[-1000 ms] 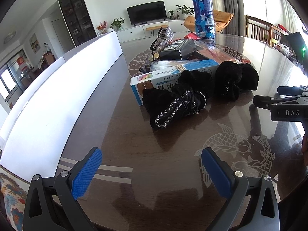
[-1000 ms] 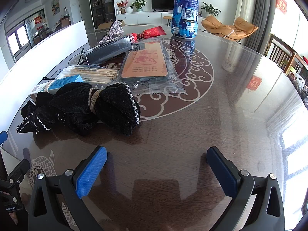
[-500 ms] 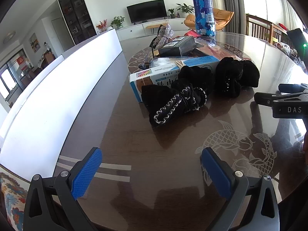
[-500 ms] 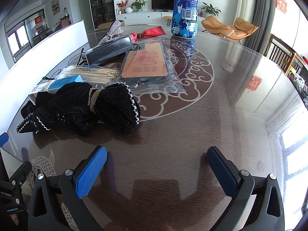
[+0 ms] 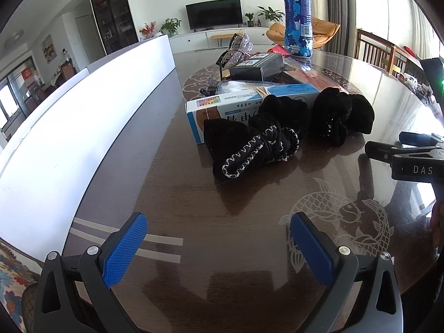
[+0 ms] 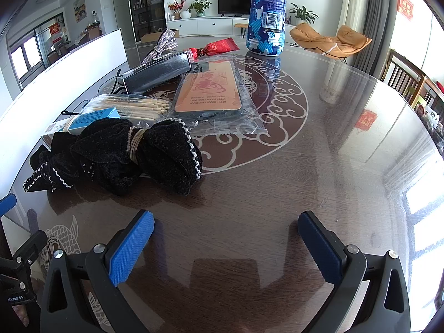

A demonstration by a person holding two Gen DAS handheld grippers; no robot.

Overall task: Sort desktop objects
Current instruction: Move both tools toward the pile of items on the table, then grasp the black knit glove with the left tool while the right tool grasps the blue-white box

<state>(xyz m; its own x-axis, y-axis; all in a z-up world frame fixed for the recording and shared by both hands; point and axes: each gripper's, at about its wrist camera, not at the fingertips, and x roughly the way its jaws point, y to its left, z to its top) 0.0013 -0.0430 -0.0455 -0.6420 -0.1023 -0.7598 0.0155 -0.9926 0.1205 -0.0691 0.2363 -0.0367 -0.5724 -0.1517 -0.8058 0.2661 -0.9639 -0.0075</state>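
Across the dark glossy table (image 6: 319, 166), with white scrollwork and fish printed under the glass, clutter bunched toward the far left. Farthest back, 1 tall blue patterned bottle (image 6: 266, 14), upright and apart from the pile. Nearer, a flat orange card in a clear bag (image 6: 211, 91), a long dark box (image 6: 158, 75) beside it, then a blue and white carton (image 5: 249, 102) touching a bundle of wooden sticks (image 6: 133, 106). Nearest of the pile, 2 black velvet hair bows (image 6: 133, 152) lying against the carton, 1 bound at the middle with a tan band.

Left gripper (image 5: 219, 244) low over bare table, jaws spread wide, nothing between them. Right gripper (image 6: 226, 247) likewise spread and empty, near the right bow.

Probably the approach before a first pick. Best aimed at the nearest bow's banded waist, jaws straddling it squarely, closing only once both pads flank the fabric. Risk: soft velvet snagging the second bow or nudging the carton, so a straight lift.
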